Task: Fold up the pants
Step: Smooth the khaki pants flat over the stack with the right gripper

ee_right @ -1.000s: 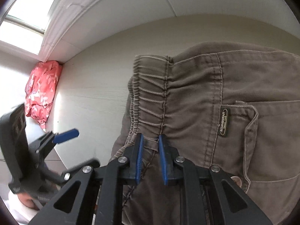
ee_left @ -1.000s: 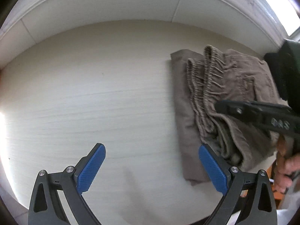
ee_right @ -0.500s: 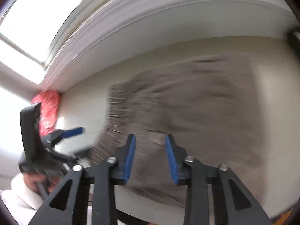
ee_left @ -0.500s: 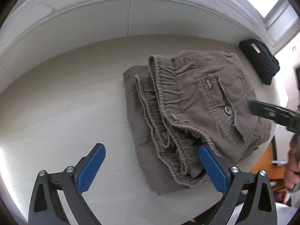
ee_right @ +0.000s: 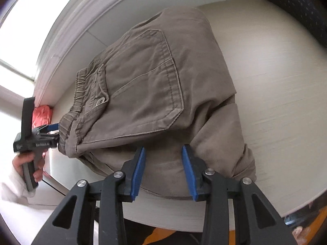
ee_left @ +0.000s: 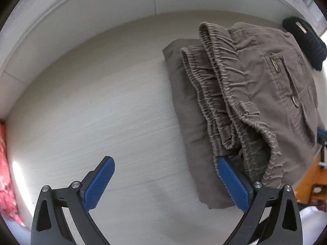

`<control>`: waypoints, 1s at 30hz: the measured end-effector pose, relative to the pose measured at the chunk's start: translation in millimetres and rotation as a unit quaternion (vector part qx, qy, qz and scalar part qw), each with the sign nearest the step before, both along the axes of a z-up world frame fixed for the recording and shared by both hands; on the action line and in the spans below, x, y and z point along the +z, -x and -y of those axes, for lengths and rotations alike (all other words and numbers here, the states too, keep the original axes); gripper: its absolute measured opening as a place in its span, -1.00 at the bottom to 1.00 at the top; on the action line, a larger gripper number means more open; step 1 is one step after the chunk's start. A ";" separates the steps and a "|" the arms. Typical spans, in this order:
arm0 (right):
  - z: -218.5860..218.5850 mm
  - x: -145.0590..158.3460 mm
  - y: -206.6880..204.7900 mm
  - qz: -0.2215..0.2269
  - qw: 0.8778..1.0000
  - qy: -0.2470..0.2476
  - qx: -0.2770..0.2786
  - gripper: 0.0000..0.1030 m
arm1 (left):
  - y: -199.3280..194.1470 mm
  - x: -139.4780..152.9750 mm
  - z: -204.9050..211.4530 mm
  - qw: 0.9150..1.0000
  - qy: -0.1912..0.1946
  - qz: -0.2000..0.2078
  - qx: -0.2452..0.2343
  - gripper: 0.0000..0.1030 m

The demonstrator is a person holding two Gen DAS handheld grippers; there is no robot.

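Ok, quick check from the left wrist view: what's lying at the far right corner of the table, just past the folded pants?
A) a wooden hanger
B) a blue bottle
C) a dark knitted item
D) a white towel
C: a dark knitted item lies just beyond the top right edge of the brown pants on the table; the right wrist view shows it too, dark with small dots.

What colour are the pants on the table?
Greyish brown, a taupe shade. The pants show best in the right wrist view.
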State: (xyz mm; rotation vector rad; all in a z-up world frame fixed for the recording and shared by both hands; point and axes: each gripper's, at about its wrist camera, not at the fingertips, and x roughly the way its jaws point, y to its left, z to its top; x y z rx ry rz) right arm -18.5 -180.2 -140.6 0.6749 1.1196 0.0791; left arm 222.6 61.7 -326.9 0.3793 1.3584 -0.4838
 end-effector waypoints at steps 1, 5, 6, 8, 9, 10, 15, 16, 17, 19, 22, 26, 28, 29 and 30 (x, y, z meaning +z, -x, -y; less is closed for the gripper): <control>-2.2 1.6 -0.9 0.006 1.000 0.016 0.011 -0.34 | -1.6 3.0 -1.7 1.000 0.009 -0.004 0.008 0.96; -15.4 11.8 -4.3 -0.003 0.997 0.066 0.039 -0.36 | 1.9 36.5 -18.8 0.999 0.025 0.035 0.006 0.89; -18.3 13.2 -5.7 -0.006 0.996 0.071 0.043 -0.36 | 3.1 45.1 -16.5 0.998 0.030 0.046 0.004 0.89; -19.2 15.5 -5.8 -0.010 0.997 0.071 0.039 -0.36 | 5.4 63.7 -9.4 0.997 0.059 0.059 0.004 0.89; -19.5 17.6 -6.3 -0.012 0.997 0.069 0.035 -0.36 | 7.0 70.8 -7.2 0.995 0.073 0.063 0.004 0.89; -18.7 19.9 -7.0 -0.013 0.997 0.066 0.031 -0.36 | 8.4 76.2 -3.5 0.994 0.085 0.066 0.002 0.89; -17.2 41.4 -22.9 0.018 0.997 0.061 0.033 -0.36 | 23.4 62.3 32.5 0.993 0.101 0.035 -0.052 0.91; -21.7 39.9 -31.2 0.012 0.997 0.063 0.044 -0.36 | 27.8 58.6 36.3 0.993 0.101 0.031 -0.057 0.91; -26.6 37.4 -38.6 0.005 0.997 0.066 0.050 -0.34 | 33.8 54.7 42.1 0.992 0.107 0.022 -0.062 0.91; -31.4 36.3 -49.9 -0.002 0.996 0.075 0.052 -0.33 | 44.5 45.9 50.1 0.992 0.106 0.014 -0.069 0.91; -32.5 46.6 -54.4 0.014 0.996 0.074 0.051 -0.33 | 53.1 28.0 47.6 0.995 0.073 0.015 -0.074 0.91; -37.6 45.6 -44.0 0.017 0.995 0.017 0.098 -0.31 | 40.8 15.0 30.9 0.996 0.083 0.000 -0.029 0.96; -42.8 44.0 -35.9 0.016 0.992 0.029 0.119 -0.27 | 34.3 15.9 21.7 0.997 0.080 0.009 -0.009 0.96; -49.4 40.4 -33.5 0.011 0.990 0.046 0.134 -0.26 | 29.7 13.7 16.1 0.996 0.084 0.009 0.000 0.97; -53.3 37.3 -33.3 0.005 0.988 0.059 0.142 -0.26 | 25.3 10.6 10.8 0.996 0.089 0.001 0.008 1.00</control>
